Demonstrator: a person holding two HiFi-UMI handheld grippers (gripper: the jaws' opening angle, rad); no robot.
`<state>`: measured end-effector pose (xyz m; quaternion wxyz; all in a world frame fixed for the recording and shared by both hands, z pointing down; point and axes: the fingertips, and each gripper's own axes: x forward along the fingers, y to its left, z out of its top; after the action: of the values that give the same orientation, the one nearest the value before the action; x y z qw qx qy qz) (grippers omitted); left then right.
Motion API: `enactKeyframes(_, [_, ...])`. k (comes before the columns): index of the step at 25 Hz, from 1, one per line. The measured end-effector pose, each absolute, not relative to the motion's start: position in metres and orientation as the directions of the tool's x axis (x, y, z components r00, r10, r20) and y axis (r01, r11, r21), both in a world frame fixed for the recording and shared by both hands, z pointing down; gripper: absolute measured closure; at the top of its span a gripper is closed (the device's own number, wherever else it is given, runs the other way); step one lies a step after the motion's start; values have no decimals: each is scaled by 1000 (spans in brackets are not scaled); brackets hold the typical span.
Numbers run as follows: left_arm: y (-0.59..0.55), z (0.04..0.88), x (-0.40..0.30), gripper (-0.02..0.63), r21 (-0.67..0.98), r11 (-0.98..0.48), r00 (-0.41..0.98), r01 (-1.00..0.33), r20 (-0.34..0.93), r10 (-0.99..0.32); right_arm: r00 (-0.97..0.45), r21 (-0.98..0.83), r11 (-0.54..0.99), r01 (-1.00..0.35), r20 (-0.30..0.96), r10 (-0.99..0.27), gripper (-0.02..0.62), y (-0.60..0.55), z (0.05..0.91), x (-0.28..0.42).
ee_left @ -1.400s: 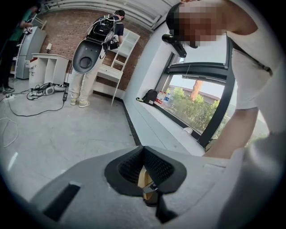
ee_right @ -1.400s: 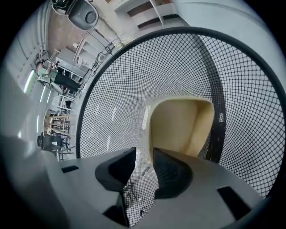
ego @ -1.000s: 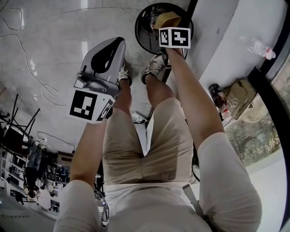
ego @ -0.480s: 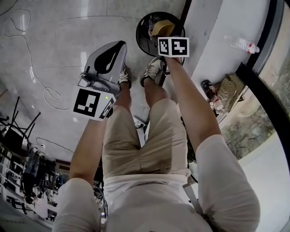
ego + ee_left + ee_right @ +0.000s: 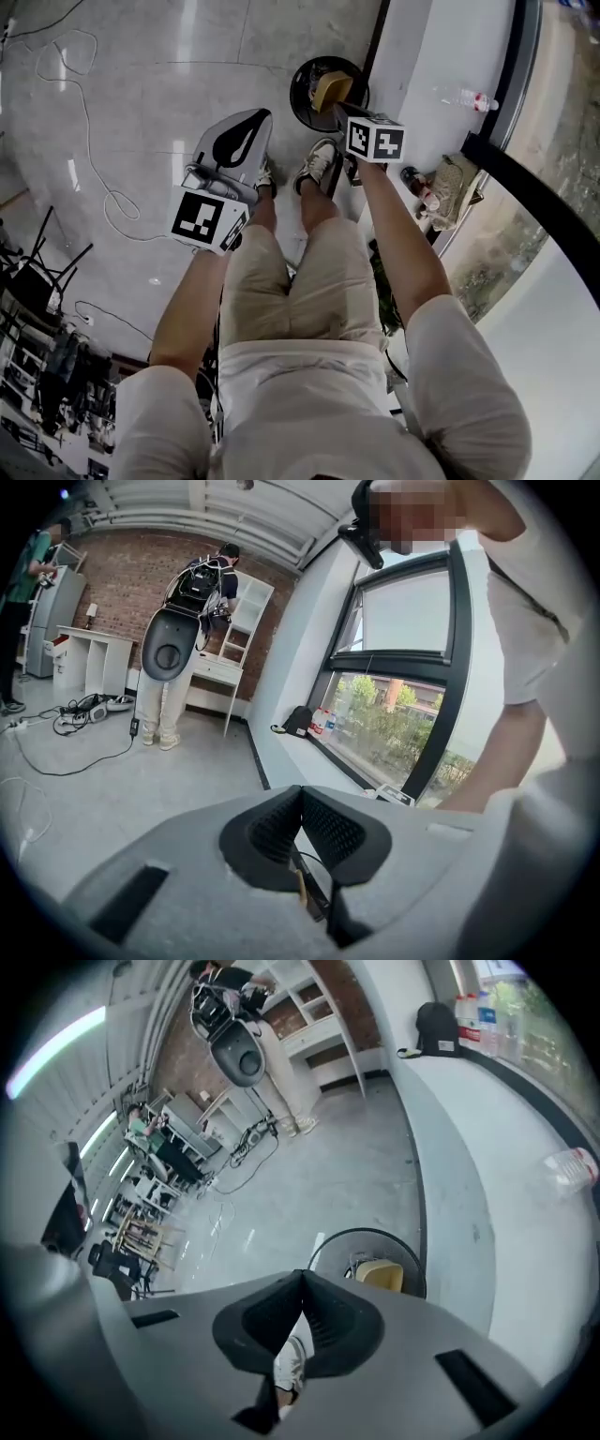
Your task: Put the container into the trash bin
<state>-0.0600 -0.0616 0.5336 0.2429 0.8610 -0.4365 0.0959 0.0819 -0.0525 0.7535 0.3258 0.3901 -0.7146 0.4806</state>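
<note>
The black round trash bin (image 5: 298, 90) stands on the floor by the white ledge, just past the person's shoes. The tan container (image 5: 331, 90) lies inside it, apart from both grippers. My right gripper (image 5: 341, 112) hangs above the bin's near rim, shut and empty. From the right gripper view the bin (image 5: 328, 1241) and the container (image 5: 382, 1275) show below the closed tips of the right gripper (image 5: 302, 1279). My left gripper (image 5: 251, 120) is held over the floor to the left of the bin. In its own view the left gripper (image 5: 301, 791) is shut on nothing.
A water bottle (image 5: 466, 98) lies on the white ledge, and a bag (image 5: 452, 183) with bottles sits beside the dark window frame. A cable (image 5: 94, 187) loops over the floor at the left. Another person with a backpack (image 5: 183, 639) stands at the far shelves.
Both grippers have risen away from the bin, which now looks smaller and farther below. The container stays in the bin.
</note>
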Motion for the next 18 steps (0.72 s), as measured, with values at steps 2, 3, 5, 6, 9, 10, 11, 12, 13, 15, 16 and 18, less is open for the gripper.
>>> enactKeyframes(2, [-55, 515, -60, 588, 334, -510, 608, -792, 365, -705, -494, -462, 174, -870, 818, -295, 594, -50, 728, 86])
enactKeyframes(3, [-51, 506, -60, 588, 333, -516, 612, -789, 359, -704, -493, -470, 150, -870, 810, -318, 594, -49, 715, 89])
enactKeyframes(5, [-46, 485, -59, 588, 326, -526, 617, -786, 350, -705, -486, -475, 125, -871, 797, -359, 594, -49, 686, 94])
enactKeyframes(6, [-44, 474, -60, 588, 319, -531, 618, -785, 345, -707, -483, -477, 117, -871, 791, -375, 594, -49, 672, 96])
enactKeyframes(9, [-42, 440, -64, 588, 297, -545, 619, -784, 326, -714, -499, -507, 102, -856, 758, -421, 594, -47, 635, 100])
enactKeyframes(10, [-41, 428, -65, 588, 291, -548, 620, -784, 321, -716, -504, -515, 104, -851, 745, -438, 594, -46, 621, 101])
enactKeyframes(11, [-39, 417, -67, 588, 285, -552, 620, -784, 315, -719, -506, -521, 103, -848, 734, -452, 594, -45, 607, 102])
enactKeyframes(12, [-38, 405, -68, 588, 278, -556, 621, -784, 309, -721, -504, -525, 95, -846, 727, -466, 594, -44, 593, 104])
enactKeyframes(13, [-36, 393, -69, 588, 271, -561, 622, -782, 302, -722, -501, -535, 76, -842, 719, -482, 594, -43, 578, 106])
enactKeyframes(15, [-34, 369, -69, 588, 256, -575, 629, -777, 283, -724, -495, -567, 31, -823, 690, -528, 594, -44, 549, 111])
enactKeyframes(16, [-34, 357, -69, 588, 250, -581, 632, -775, 271, -726, -491, -580, 18, -815, 673, -553, 594, -46, 534, 114])
enactKeyframes(18, [-37, 335, -68, 588, 242, -588, 635, -772, 243, -734, -484, -588, 22, -808, 642, -594, 594, -52, 505, 117])
